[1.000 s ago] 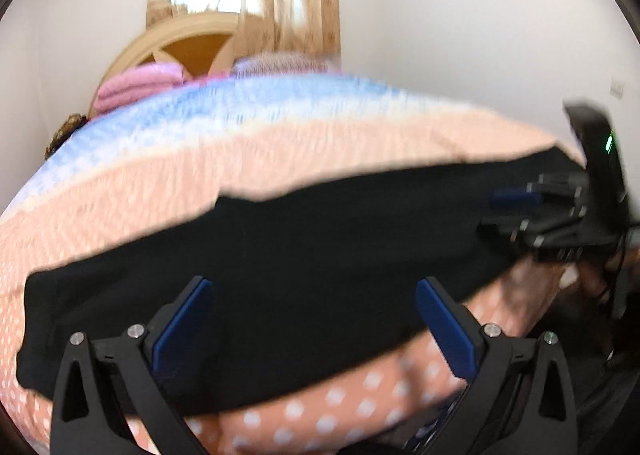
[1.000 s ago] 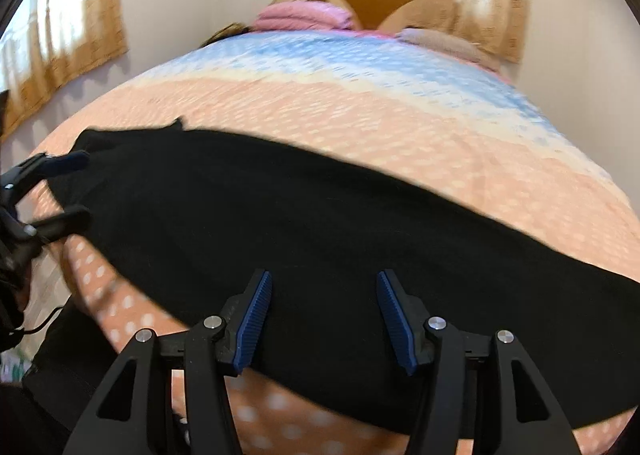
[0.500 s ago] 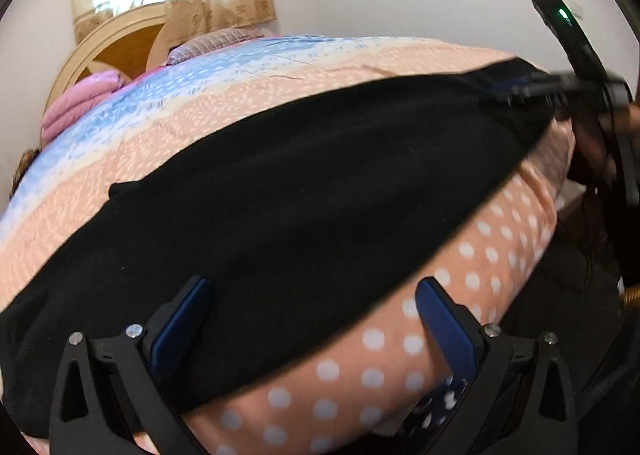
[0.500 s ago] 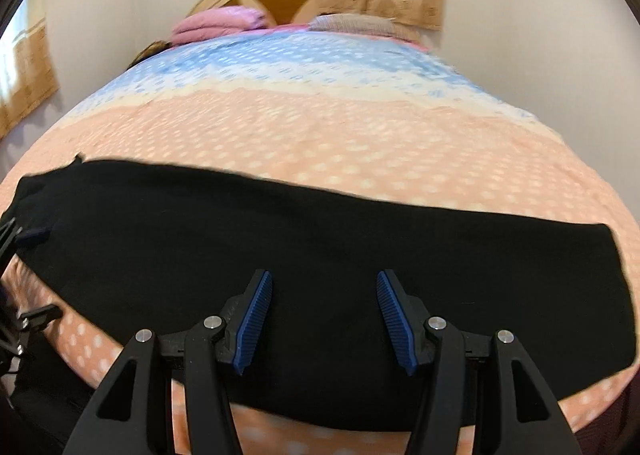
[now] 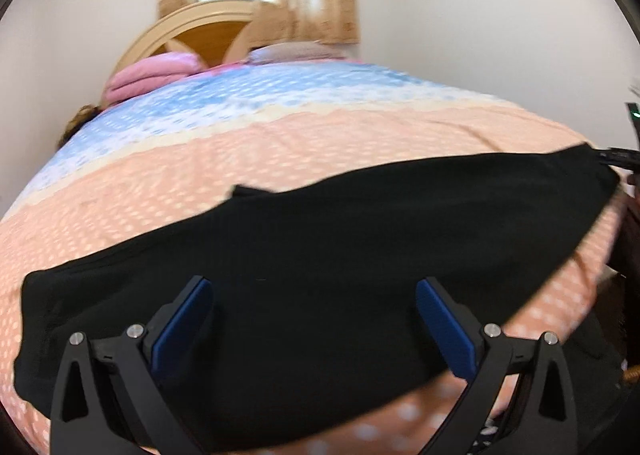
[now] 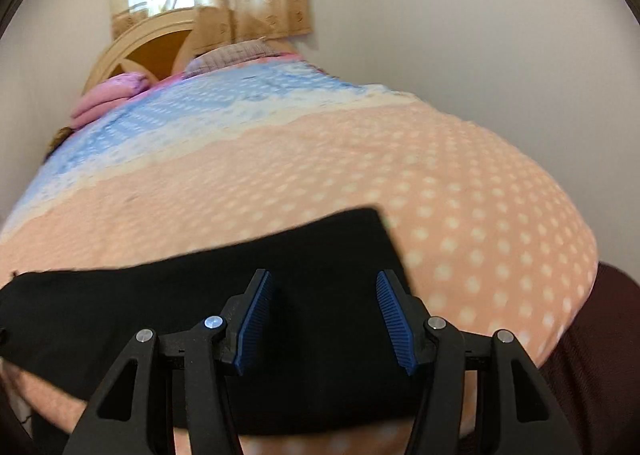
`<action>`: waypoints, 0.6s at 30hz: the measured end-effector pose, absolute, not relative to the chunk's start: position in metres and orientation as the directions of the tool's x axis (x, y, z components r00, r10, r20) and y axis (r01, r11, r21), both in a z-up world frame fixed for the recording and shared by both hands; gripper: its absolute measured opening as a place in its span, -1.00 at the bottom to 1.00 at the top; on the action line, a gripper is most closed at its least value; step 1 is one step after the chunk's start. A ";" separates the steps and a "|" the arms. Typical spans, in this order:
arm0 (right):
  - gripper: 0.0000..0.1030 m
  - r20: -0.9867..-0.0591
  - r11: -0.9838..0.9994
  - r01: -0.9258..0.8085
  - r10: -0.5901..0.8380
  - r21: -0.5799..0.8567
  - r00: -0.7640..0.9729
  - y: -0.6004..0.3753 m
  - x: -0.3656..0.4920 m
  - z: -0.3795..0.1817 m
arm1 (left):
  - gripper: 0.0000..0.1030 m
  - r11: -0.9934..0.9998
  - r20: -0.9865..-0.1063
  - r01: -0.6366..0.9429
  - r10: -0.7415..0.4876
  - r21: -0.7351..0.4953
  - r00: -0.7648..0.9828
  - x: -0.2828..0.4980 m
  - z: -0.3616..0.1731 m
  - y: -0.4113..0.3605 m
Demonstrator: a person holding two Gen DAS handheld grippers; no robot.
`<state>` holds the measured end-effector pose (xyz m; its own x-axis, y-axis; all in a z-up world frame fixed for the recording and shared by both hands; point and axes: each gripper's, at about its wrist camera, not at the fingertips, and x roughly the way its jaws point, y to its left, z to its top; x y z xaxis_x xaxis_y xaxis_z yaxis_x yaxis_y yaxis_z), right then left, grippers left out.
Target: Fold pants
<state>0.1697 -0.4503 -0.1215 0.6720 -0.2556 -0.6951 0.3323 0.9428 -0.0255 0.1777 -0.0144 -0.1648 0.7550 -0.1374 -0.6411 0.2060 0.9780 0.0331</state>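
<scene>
On my left, the left gripper (image 5: 314,319) hangs over the black pants (image 5: 320,255), its blue pads spread wide and grasping nothing. The pants lie flat in a long band across the near edge of the bed (image 5: 280,147), on the peach dotted cover. Further right, my right gripper (image 6: 324,315) is also released, fingers apart above the right end of the pants (image 6: 200,307), whose corner sits just beyond them. At the far end I see pink pillows (image 6: 108,99) against the headboard (image 6: 152,43).
</scene>
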 end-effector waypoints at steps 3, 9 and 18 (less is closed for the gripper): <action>0.09 -0.708 0.926 0.371 -0.309 -0.071 0.635 -0.460 0.190 -0.129 | 1.00 0.989 -0.664 0.147 -0.095 0.023 0.742 0.190 -0.172 -0.005; 0.09 -0.684 0.935 0.351 -0.286 -0.047 0.671 -0.470 0.190 -0.126 | 1.00 0.992 -0.670 0.124 -0.099 -0.010 0.736 0.189 -0.180 -0.003; 0.12 -0.612 0.864 0.386 -0.122 0.322 0.782 -0.527 0.109 -0.114 | 1.00 0.995 -0.610 0.086 -0.034 0.055 0.791 0.176 -0.163 0.021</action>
<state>0.1092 -0.5270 -0.1145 0.7817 -0.1216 -0.6116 0.3864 0.8643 0.3220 0.1765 0.0212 -0.1633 0.7914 -0.0344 -0.6103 0.0859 0.9948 0.0553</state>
